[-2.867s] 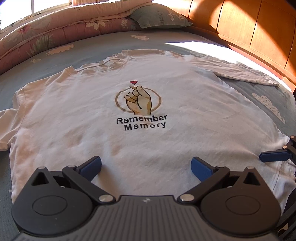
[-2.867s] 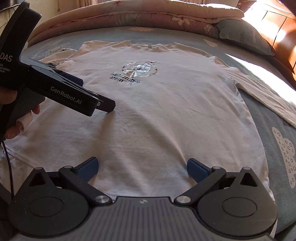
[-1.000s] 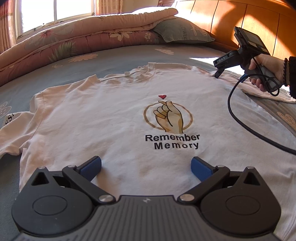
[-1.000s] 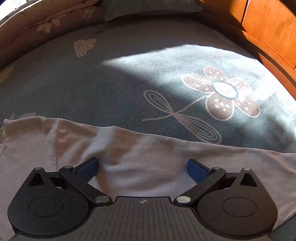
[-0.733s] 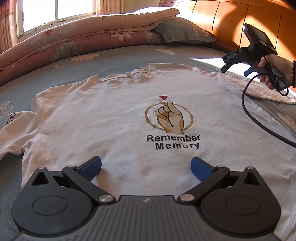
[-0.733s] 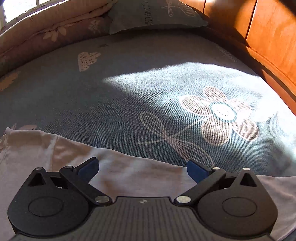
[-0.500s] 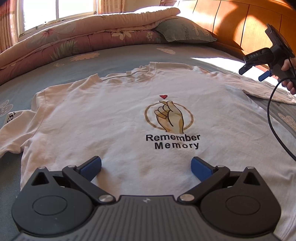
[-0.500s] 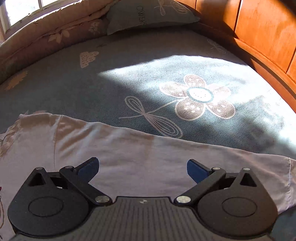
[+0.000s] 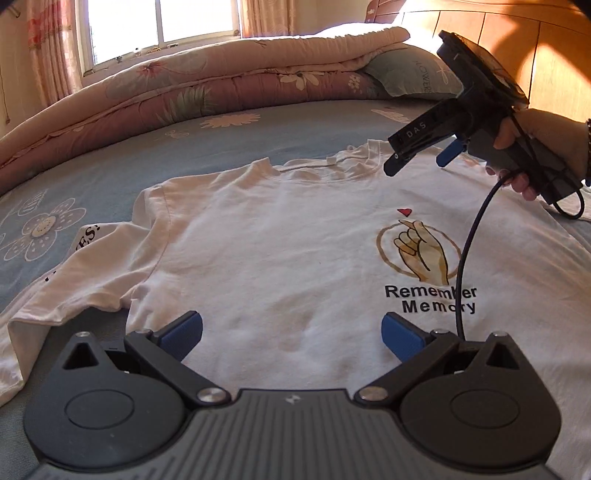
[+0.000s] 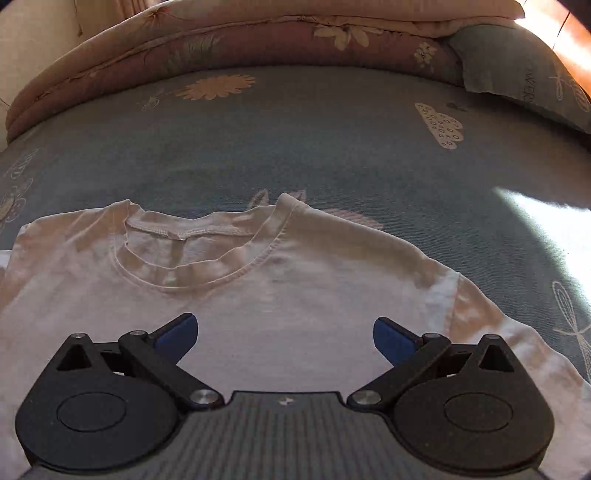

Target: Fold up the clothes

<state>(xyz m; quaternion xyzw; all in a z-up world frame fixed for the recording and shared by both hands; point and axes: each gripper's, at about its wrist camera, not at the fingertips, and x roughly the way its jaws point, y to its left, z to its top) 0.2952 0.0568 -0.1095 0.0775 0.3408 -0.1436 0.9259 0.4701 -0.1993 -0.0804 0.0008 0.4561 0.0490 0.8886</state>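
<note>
A white T-shirt [image 9: 280, 258] lies face up and flat on the bed, with a hand print and the words "Remember Memory" on its chest. Over its lower front hovers my left gripper [image 9: 291, 328], open and empty. In the left wrist view my right gripper [image 9: 417, 155] hangs above the shirt's right shoulder, held by a hand [image 9: 535, 147], its cable trailing over the print. The right wrist view has the shirt [image 10: 295, 295] with its collar [image 10: 199, 254] just ahead; the right gripper [image 10: 284, 332] is open, nothing between its blue pads.
The bed has a blue-grey sheet [image 9: 110, 173] with flower prints. A rolled pink floral quilt [image 9: 221, 92] and a green pillow [image 9: 413, 77] lie along the far side. A wooden headboard [image 9: 554, 55] stands at the right, and a window [image 9: 159, 22] behind.
My right gripper has swung from the shirt's right sleeve back to the collar and shoulder. My left gripper has shifted left, so the print now sits to its right. Both stay open.
</note>
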